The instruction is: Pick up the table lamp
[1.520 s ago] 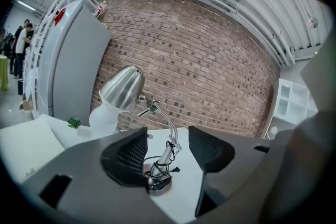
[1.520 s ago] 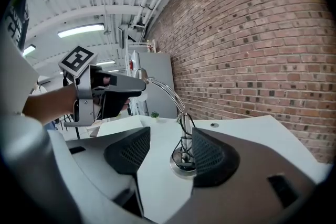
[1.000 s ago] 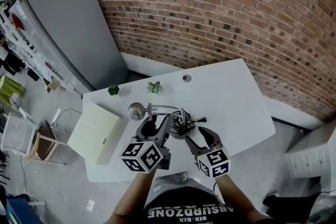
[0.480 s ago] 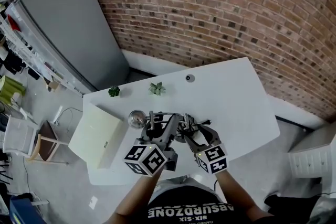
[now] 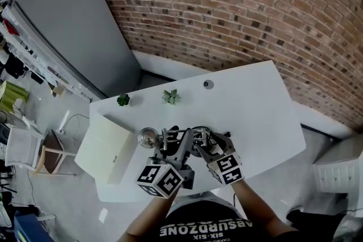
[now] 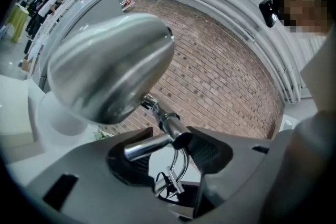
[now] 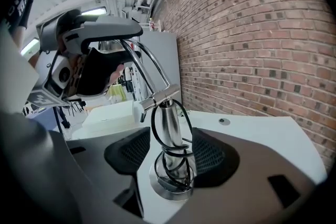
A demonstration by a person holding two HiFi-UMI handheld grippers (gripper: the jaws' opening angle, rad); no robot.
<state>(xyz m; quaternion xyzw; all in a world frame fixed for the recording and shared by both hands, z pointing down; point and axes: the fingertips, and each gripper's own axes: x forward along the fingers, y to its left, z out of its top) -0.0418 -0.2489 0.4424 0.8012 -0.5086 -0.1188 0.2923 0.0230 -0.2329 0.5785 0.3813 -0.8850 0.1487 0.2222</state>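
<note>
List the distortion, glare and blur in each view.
Head view: the wide-angle lens bows the courses of the brick wall; the light is even. Left gripper view: the lamp head looms close, soft, with bright sheen; the corners go black. Right gripper view: the lamp post is crisp, the ceiling light blown white.

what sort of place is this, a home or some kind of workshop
Probably a loft-style workshop or lab rather than a home: a bare brick wall, a tall grey cabinet, cluttered storage racks along the left, and a plain white table.
</note>
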